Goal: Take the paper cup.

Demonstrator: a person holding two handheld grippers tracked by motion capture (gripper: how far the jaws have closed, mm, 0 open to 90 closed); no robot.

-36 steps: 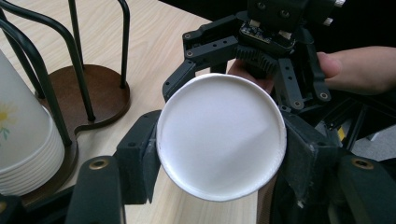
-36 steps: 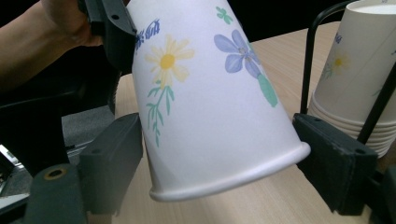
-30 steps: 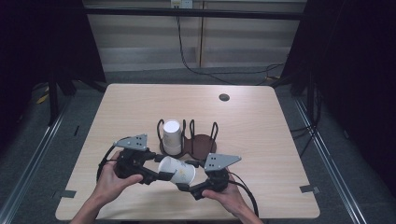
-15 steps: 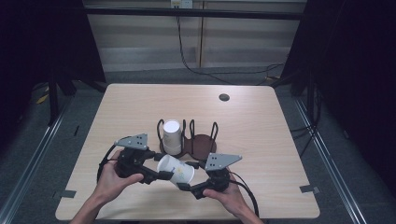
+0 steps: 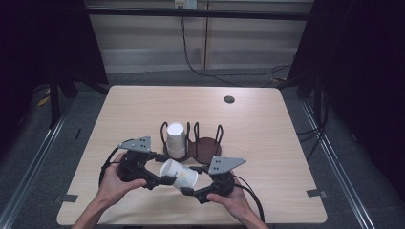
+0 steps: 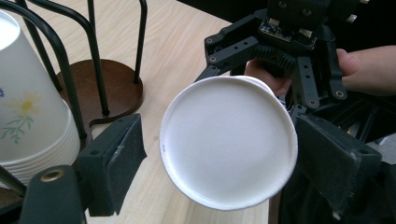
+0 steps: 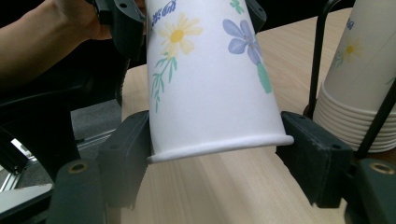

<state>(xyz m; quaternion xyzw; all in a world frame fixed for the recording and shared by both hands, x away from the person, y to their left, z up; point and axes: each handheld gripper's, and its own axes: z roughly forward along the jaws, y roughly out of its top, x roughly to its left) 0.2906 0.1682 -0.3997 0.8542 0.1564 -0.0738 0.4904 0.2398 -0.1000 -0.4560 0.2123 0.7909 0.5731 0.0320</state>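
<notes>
A person leans in over the pale wooden worktop (image 5: pixel 267 129) with a gripper in each hand, and a single paper cup (image 5: pixel 178 174) hangs in the air between the two, lying roughly on its side just above the near part of the surface; it is white with a printed daisy and a blue flower, clear in the right gripper view. The right gripper (image 5: pixel 187 192) has it by the rim end; its jaws have just been closing and now pinch the cup (image 7: pixel 210 84) at the rolled lip, one black pad against each side. The left gripper (image 5: pixel 165 180) sits at the closed bottom end; its jaws have just been opening and now stand spread, with the round white base of the cup (image 6: pixel 229 140) between them and a sliver of space on either side, so nothing is pressed there. In the left gripper view the right gripper (image 6: pixel 289 46) faces the camera from beyond the cup, fingers (image 6: pixel 348 60) wrapped about its body.

Just behind the pair stands a dark wire cup rack (image 5: pixel 206 145) on brown round bases; its left bay holds a stack of upturned paper cups (image 5: pixel 175 139) of the same flowered print, nested tightly, while the bay beside it has a bare base. A small dark disc (image 5: pixel 229 99) is set in the worktop's far side, well apart from everything else.
</notes>
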